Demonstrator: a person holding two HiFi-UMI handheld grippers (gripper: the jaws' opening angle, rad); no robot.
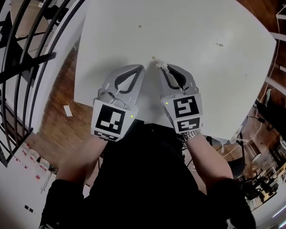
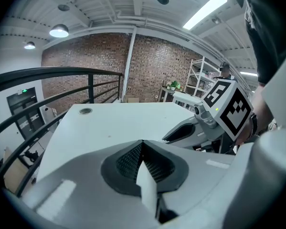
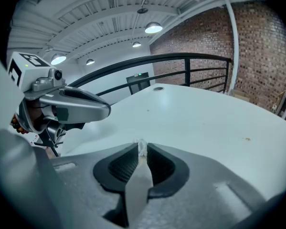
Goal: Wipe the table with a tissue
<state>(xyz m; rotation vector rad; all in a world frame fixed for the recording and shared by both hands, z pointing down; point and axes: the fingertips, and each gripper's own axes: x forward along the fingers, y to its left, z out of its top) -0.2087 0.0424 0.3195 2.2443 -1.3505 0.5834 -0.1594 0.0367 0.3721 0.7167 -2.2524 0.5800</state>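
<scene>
Bench (image 1: 190, 23): white top, a few small dark specks (image 1: 219, 44) toward its middle and far side. Left tongs (image 1: 141, 67): pressed together with nothing between them, tips over the bench just in from its near edge. Right tongs (image 1: 163, 67): pinching a small wad of white tissue (image 1: 159, 65) at the tips, likewise just in from the bench's near edge.

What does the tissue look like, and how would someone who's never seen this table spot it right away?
Start at the big white table and find the two grey grippers at its near edge. On the right gripper, the tissue is the small crumpled white scrap pinched between the tips. The left gripper beside it is shut with nothing in it.
</scene>
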